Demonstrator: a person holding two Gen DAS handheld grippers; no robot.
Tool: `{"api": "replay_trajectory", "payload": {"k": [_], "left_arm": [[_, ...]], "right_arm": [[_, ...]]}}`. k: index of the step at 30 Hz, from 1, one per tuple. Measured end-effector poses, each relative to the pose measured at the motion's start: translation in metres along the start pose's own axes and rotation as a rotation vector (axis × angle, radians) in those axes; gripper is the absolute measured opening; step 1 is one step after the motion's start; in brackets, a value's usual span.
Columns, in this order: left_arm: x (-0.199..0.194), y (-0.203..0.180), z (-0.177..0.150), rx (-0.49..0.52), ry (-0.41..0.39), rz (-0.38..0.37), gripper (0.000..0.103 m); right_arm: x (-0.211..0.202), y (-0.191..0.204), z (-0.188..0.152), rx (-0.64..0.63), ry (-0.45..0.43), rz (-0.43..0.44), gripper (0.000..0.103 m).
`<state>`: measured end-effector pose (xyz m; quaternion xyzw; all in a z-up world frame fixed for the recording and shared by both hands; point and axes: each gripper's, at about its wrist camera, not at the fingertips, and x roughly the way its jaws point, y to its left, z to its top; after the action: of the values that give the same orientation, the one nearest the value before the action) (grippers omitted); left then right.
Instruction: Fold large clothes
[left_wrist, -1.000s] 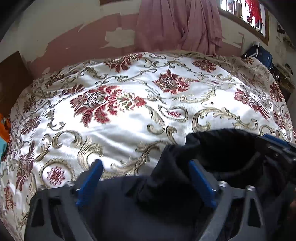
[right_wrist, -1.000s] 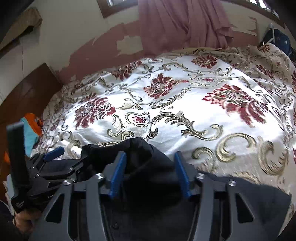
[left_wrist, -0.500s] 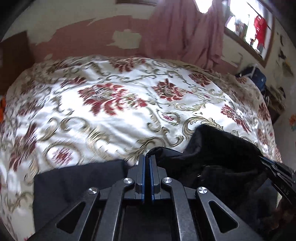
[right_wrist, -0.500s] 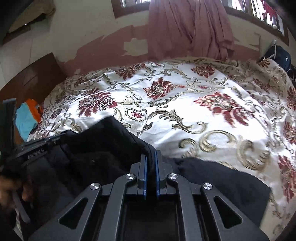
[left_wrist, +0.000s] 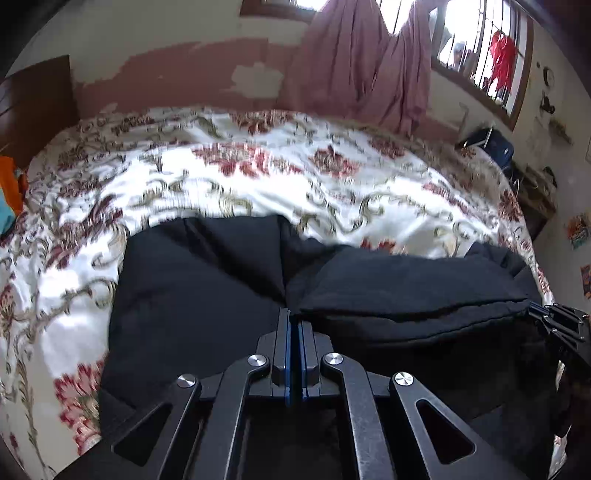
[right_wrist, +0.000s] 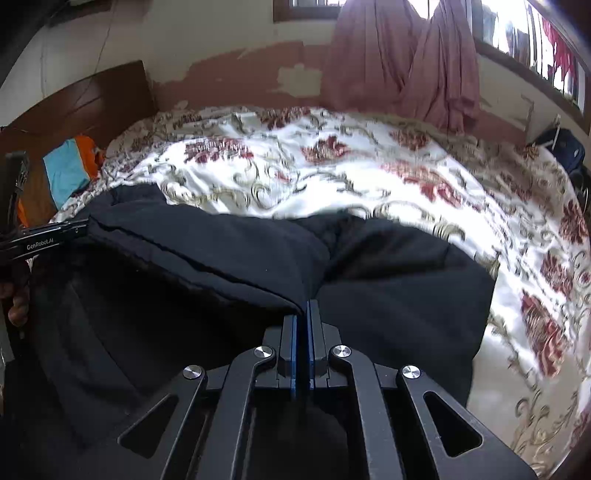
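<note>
Black garment (left_wrist: 207, 295) pinched in both tools

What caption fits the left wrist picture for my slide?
Left gripper shut on a black garment spread over the flowered bedspread.

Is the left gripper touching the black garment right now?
Touching. In the left wrist view the left gripper has its blue pads shut on a pinched fold of the black garment, cloth running straight into the closed tips.
</note>
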<state>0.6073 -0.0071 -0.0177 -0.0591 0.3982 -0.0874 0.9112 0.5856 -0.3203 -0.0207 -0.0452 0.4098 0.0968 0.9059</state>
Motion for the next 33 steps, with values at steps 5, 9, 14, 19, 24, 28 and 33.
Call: {"api": "replay_trajectory", "payload": {"k": [5,9,14,19,24,28,33], "left_arm": [[0.018,-0.005,-0.011,0.041,0.016,0.042,0.004],[0.032,-0.008,-0.019,0.070,0.009,0.076,0.004],[0.029,-0.006,-0.021,0.062,-0.017,0.038,0.005],[-0.014,-0.014,-0.029,0.118,-0.146,0.078,0.008],[-0.052,-0.027,-0.023,0.162,-0.282,0.048,0.008],[-0.035,-0.044,0.003,0.142,-0.239,-0.048,0.008],[0.010,-0.067,0.013,0.153,-0.143,-0.054,0.008]], "right_arm": [[0.025,0.000,-0.012,0.000,0.044,-0.015,0.004],[0.038,0.003,-0.022,-0.003,0.037,-0.023,0.004],[0.041,0.003,-0.028,0.012,0.016,-0.010,0.004],[0.039,0.000,-0.031,0.026,-0.015,0.010,0.004],[0.039,0.000,-0.032,0.027,-0.023,0.010,0.004],[0.039,0.004,-0.033,0.016,-0.027,-0.006,0.004],[0.036,0.005,-0.033,0.002,-0.042,-0.019,0.004]]}}
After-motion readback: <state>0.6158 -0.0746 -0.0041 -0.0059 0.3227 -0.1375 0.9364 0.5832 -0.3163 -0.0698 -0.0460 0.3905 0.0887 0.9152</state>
